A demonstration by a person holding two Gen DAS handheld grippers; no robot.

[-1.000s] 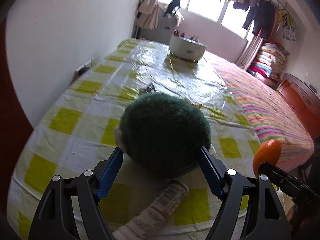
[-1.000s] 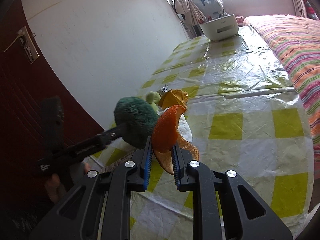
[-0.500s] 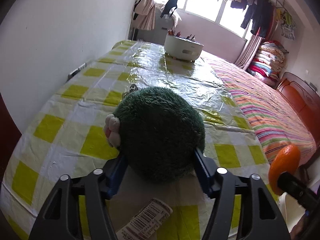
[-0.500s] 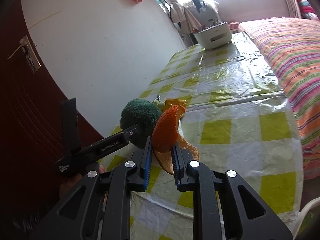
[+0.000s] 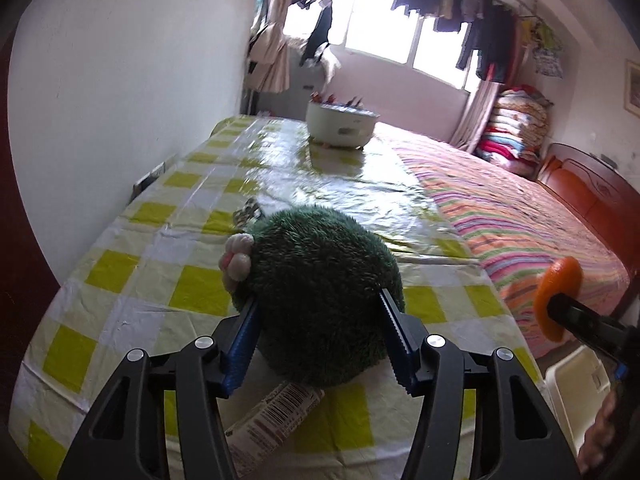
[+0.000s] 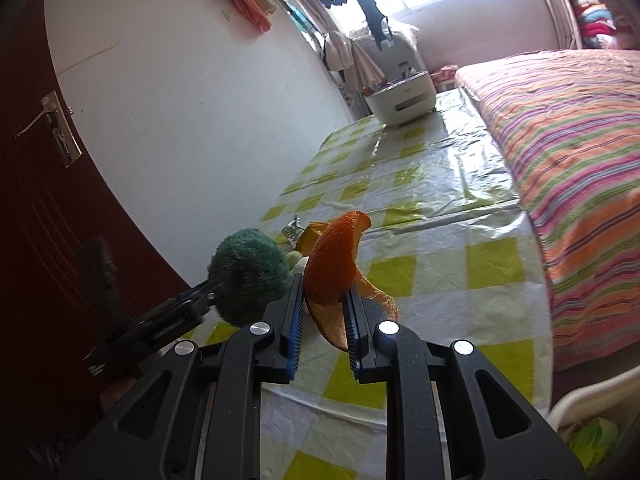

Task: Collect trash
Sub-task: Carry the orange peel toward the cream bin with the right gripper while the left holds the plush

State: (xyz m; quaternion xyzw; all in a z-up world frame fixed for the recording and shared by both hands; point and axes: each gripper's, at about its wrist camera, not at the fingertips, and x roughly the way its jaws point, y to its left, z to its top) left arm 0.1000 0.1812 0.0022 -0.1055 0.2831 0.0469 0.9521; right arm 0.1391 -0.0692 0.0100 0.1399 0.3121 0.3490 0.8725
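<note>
My left gripper [image 5: 318, 308] is shut on a round green plush toy [image 5: 320, 288] with a small pink-white flower, held above the yellow-checked tablecloth [image 5: 132, 276]. A crumpled wrapper with a barcode [image 5: 276, 416] lies on the cloth below it. My right gripper [image 6: 324, 304] is shut on an orange peel [image 6: 334, 264] and holds it above the table's near edge. The peel also shows at the right of the left wrist view [image 5: 558, 292]. The plush toy shows in the right wrist view [image 6: 250, 276], left of the peel. A yellow scrap [image 6: 310, 236] lies behind it.
A white pot [image 5: 340, 124] stands at the table's far end. A bed with a striped cover [image 5: 520, 216] runs along the right side. A white bin rim [image 5: 576, 384] shows below the table's right corner. A wall [image 5: 120, 80] borders the left; a dark door [image 6: 60, 208] is nearby.
Both grippers have risen and pulled back from the table, each still holding its object. The plush toy is lifted off the cloth and the wrapper beneath it shows more.
</note>
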